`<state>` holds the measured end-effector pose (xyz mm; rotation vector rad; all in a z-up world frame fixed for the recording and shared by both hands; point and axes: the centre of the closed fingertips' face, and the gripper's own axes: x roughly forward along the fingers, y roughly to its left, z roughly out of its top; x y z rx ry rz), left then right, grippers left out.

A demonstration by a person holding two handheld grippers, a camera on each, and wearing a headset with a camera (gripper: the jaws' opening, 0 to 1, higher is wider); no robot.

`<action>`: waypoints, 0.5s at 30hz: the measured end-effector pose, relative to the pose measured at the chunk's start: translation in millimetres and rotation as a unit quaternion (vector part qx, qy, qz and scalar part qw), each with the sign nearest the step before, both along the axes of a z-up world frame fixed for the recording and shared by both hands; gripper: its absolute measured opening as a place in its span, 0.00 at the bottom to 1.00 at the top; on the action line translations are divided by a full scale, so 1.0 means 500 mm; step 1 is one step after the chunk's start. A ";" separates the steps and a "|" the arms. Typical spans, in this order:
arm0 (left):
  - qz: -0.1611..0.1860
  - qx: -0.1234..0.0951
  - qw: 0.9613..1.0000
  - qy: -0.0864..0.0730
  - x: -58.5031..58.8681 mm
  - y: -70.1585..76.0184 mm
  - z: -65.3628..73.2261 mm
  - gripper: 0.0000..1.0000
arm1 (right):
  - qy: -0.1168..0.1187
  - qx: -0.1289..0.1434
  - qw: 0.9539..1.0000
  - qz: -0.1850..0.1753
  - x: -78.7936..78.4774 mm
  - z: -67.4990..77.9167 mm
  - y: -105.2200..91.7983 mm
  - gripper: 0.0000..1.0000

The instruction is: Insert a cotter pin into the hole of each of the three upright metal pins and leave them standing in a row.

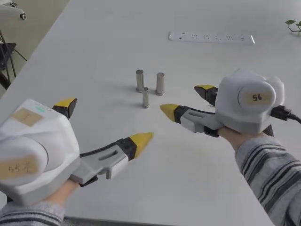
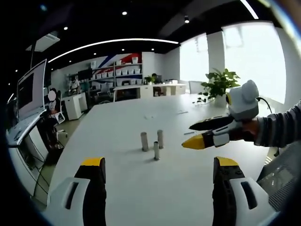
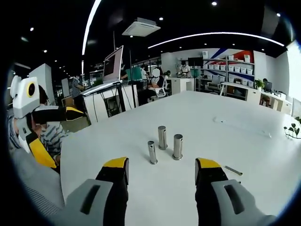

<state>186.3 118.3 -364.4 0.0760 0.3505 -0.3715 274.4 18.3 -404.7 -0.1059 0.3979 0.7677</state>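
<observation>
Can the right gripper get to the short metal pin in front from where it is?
Probably yes: the right gripper is open, and bare table lies between it and the short pin.

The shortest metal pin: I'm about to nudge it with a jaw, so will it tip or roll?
The shortest pin stands upright on a narrow base, so a push near its top would probably tip it. Round-sided, it would likely roll on the smooth table once down. It looks like polished metal: probably stiff, somewhat slippery.
</observation>
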 end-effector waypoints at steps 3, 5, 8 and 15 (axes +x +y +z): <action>-0.003 -0.001 1.000 0.004 0.004 -0.002 -0.003 0.93 | 0.008 0.001 1.000 0.016 0.011 -0.015 0.033 0.46; -0.006 -0.004 1.000 0.003 0.008 -0.004 -0.003 0.93 | 0.015 -0.001 1.000 0.020 0.016 -0.027 0.046 0.44; -0.001 -0.008 1.000 0.002 0.019 0.001 -0.003 0.93 | 0.023 0.001 0.999 0.023 0.026 -0.045 0.069 0.42; -0.003 -0.006 1.000 0.001 0.038 0.000 -0.005 0.92 | 0.035 0.010 0.999 0.032 0.048 -0.068 0.104 0.33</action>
